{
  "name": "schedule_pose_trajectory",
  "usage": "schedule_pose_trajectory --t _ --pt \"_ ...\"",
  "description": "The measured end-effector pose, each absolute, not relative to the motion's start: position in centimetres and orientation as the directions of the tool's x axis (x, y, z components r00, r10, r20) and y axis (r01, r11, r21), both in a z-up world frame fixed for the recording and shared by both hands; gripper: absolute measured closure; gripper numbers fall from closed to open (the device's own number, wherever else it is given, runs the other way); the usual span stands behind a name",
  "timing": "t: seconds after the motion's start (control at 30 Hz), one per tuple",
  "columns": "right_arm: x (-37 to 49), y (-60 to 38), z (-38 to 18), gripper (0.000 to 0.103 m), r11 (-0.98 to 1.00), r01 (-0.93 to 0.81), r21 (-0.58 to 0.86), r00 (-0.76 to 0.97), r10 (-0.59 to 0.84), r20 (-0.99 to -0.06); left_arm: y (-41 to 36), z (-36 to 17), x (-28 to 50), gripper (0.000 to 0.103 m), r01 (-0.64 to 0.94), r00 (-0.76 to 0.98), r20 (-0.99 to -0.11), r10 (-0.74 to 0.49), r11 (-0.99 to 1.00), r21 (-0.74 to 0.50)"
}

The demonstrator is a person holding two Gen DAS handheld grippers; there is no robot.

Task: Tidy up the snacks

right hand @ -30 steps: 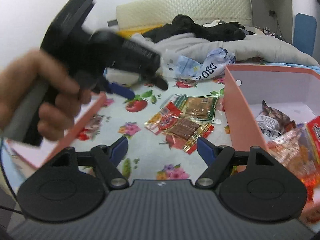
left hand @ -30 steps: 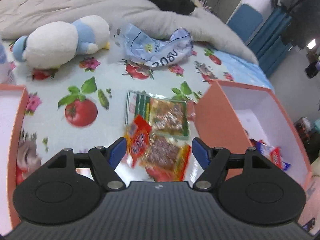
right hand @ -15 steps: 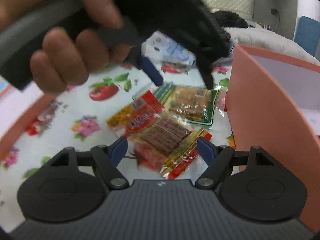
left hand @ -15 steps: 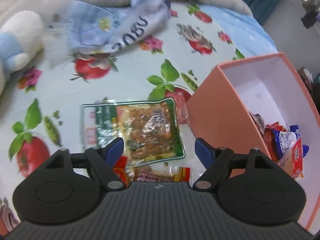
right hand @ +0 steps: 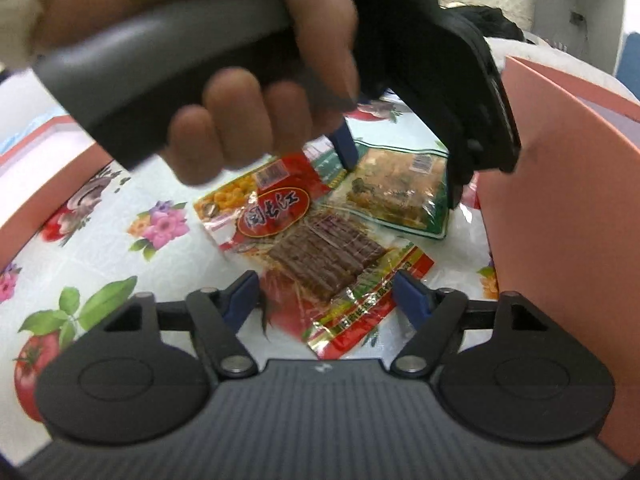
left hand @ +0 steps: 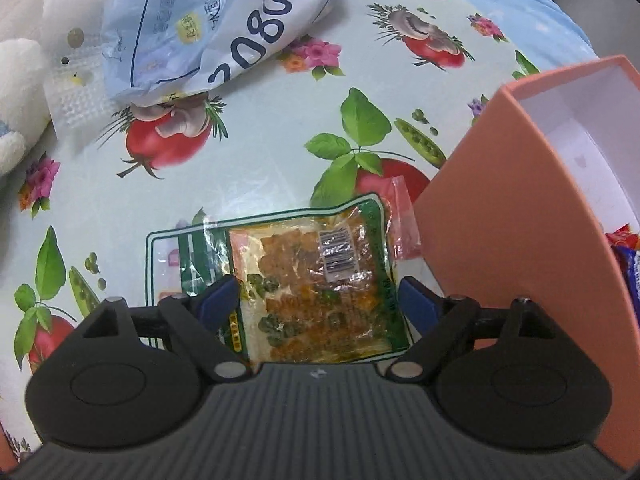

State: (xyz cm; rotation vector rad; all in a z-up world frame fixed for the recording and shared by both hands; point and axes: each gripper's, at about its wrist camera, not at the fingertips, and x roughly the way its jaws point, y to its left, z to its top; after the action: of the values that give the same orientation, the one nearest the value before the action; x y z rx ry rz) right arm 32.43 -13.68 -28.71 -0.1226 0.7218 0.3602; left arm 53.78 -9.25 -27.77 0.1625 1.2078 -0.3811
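In the right wrist view the right gripper (right hand: 326, 296) sits nearest, its blue pads spread to either side of a red pack (right hand: 320, 256); its jaws have just been closing, but the pads do not press the pack yet. The red pack lies flat on the cloth (right hand: 120, 264), clear in the middle over a ribbed brown slab, with a red oval label bearing white characters at its 10 o'clock end and a red and gold printed edge at its 5 o'clock end. Beyond it, toward 1 o'clock, lies the green pack (right hand: 400, 196), touching the red pack's far edge. A hand (right hand: 248, 92) grips the grey handle of the left gripper (right hand: 400, 176), which points down over the green pack with one pad on each side. In the left wrist view the left gripper (left hand: 318, 300) is spread wide, its jaws having just been opening, and the green pack (left hand: 316, 284) lies between the pads without being squeezed: a clear pouch with a green border, orange-brown chunks with dark green bits, and a barcode sticker. At 3 o'clock stands the pink box (left hand: 532, 216), white inside, with wrappers (left hand: 626, 252) in it. Farther off at 11 o'clock lies a crumpled blue bag (left hand: 224, 36) printed with dark digits, and at 9 o'clock a white plush toy (left hand: 16, 96).
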Motion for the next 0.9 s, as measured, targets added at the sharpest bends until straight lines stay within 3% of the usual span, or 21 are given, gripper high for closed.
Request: schedule_pose_trajectory --t 0.2,0.23,0.37,0.9 --pt "31.8 -13.2 -28.6 0.056 0.912 -0.411 0.008 0.687 0.315 -0.655 -9.1 -27.1 53.4 0.033 0.388 0.3 -0.932 -0.204 0.919 -0.076" --pt "31.8 -13.2 -28.6 0.067 0.906 -0.423 0.021 0.68 0.333 -0.654 -9.0 -26.9 53.3 0.037 0.384 0.299 -0.932 -0.203 0.92 -0.078" --pt "31.1 -12.5 -28.6 0.075 0.897 -0.441 -0.017 0.687 0.325 -0.65 -8.5 -26.5 52.2 0.044 0.386 0.306 -0.934 -0.187 0.921 -0.058" --pt "25.0 -12.5 -27.4 0.077 0.844 -0.536 0.025 0.586 0.393 -0.708 0.3 -25.2 41.3 0.05 0.163 0.375 -0.901 -0.218 0.972 -0.168"
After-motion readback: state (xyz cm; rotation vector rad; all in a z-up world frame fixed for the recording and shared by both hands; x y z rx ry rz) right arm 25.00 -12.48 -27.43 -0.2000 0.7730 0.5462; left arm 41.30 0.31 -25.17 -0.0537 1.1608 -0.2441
